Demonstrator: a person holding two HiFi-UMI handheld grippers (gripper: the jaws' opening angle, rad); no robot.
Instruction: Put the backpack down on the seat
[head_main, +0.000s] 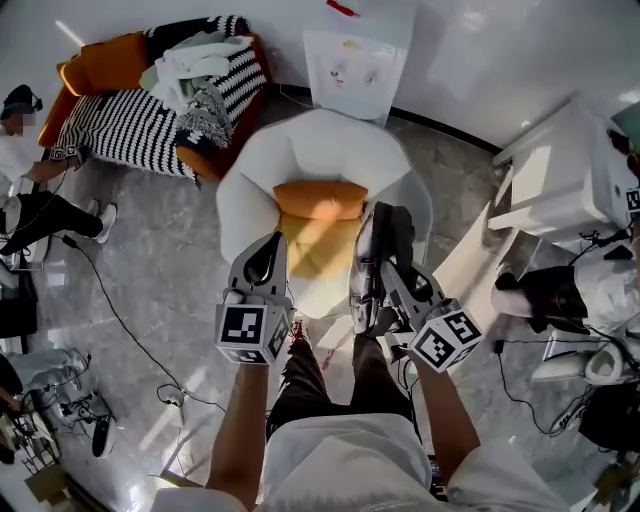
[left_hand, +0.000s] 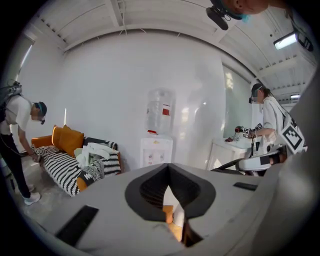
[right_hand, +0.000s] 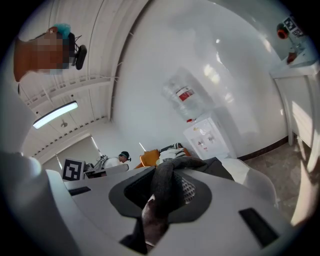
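Note:
A white round armchair (head_main: 330, 140) with an orange cushion (head_main: 320, 200) on its seat stands right in front of me. My right gripper (head_main: 388, 222) hangs over the seat's right side, shut on a dark strap (right_hand: 162, 195) of the backpack (head_main: 398, 235). The bag's dark fabric and mesh (right_hand: 189, 192) lie against the jaws, and most of the bag is hidden. Over the left part of the seat my left gripper (head_main: 270, 245) is shut and holds nothing. The cushion shows through the notch between its jaws (left_hand: 172, 212).
A striped sofa (head_main: 130, 120) piled with clothes stands at the back left, a water dispenser (head_main: 355, 60) behind the chair, a white desk (head_main: 560, 170) to the right. People stand at the left (head_main: 20, 130) and right (head_main: 600, 290). Cables (head_main: 110, 300) trail across the floor.

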